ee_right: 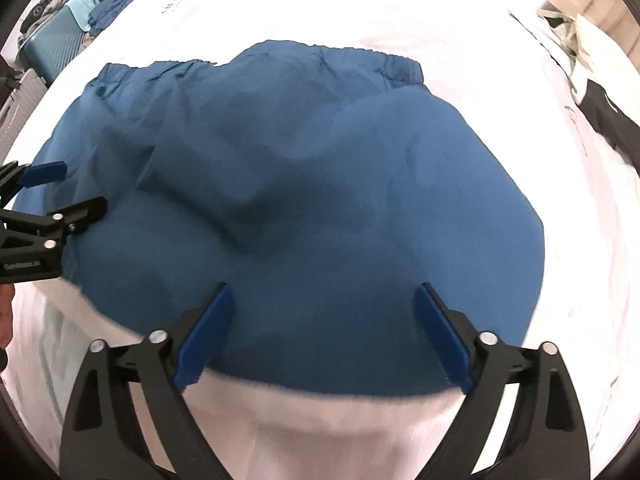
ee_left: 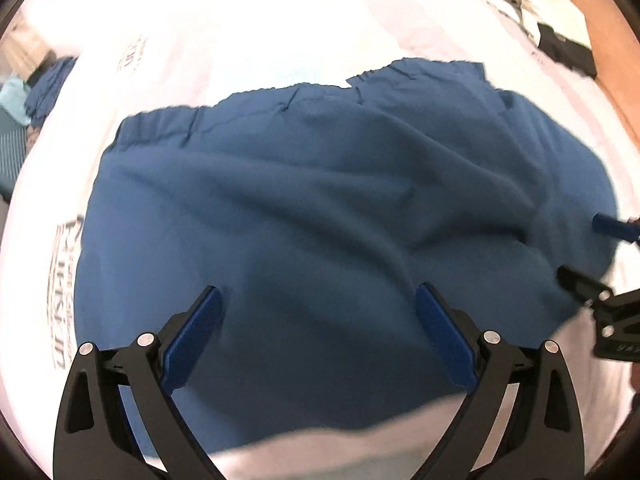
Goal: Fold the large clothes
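A large blue garment with an elastic waistband along its far edge lies folded and wrinkled on a white sheet. My left gripper hovers open over the garment's near part, nothing between its blue pads. In the left wrist view my right gripper shows at the right edge, open above the cloth's right side. In the right wrist view the same garment fills the middle. There the right gripper stands open just above the garment's near hem, and the left gripper is open at the left edge.
The white sheet carries printed logos. A teal suitcase and a heap of blue cloth sit at the far left. Black and white clothes lie at the far right, beside a wooden surface.
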`<state>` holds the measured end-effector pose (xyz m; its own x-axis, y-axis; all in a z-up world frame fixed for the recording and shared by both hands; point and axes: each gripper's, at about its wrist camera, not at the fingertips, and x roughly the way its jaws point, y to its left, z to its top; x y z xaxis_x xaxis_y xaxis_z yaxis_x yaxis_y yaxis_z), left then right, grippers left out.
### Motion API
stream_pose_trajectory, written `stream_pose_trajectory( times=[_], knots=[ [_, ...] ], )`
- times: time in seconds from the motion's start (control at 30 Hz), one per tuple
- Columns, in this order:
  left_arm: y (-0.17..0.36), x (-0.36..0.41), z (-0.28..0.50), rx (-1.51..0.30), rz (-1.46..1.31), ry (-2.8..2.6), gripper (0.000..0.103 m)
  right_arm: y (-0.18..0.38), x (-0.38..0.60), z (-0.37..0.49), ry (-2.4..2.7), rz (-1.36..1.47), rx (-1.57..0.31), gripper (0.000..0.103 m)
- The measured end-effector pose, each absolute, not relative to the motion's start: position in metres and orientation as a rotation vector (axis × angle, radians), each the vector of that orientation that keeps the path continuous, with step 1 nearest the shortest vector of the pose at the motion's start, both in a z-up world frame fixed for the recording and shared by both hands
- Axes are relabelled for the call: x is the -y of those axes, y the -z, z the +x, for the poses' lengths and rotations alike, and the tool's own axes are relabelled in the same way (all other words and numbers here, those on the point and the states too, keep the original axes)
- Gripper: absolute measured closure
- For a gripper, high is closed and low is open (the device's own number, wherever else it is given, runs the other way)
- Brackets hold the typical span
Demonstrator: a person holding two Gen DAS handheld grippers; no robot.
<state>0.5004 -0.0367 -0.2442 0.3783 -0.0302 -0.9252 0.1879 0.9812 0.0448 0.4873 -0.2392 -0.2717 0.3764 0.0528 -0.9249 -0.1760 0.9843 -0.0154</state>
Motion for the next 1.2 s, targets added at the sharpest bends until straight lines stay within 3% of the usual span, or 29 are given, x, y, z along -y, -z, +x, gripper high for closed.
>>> stream_pose_trajectory(
  times=[0.23,0.6,0.87,1.2],
  knots=[
    [0.257,0.051,0.454,-1.197,0.169,0.166,0.009,0.283,0.222,0.464,-0.144,-0.158,-1.208,0.014],
    [0.301,0.042,0.454,-1.231,0.182,0.154,0.005,0.316,0.228,0.470,-0.158,-0.179,-1.243,0.012],
    [0.263,0.044,0.466,-1.175,0.104,0.170,0.006,0.281,0.292,0.440,-0.017,0.105,-1.209,0.012],
    [0.276,0.067,0.504,-1.182,0.080,0.173,0.005,0.315,0.347,0.428,0.049,0.402,-1.234,0.012]
  ],
)
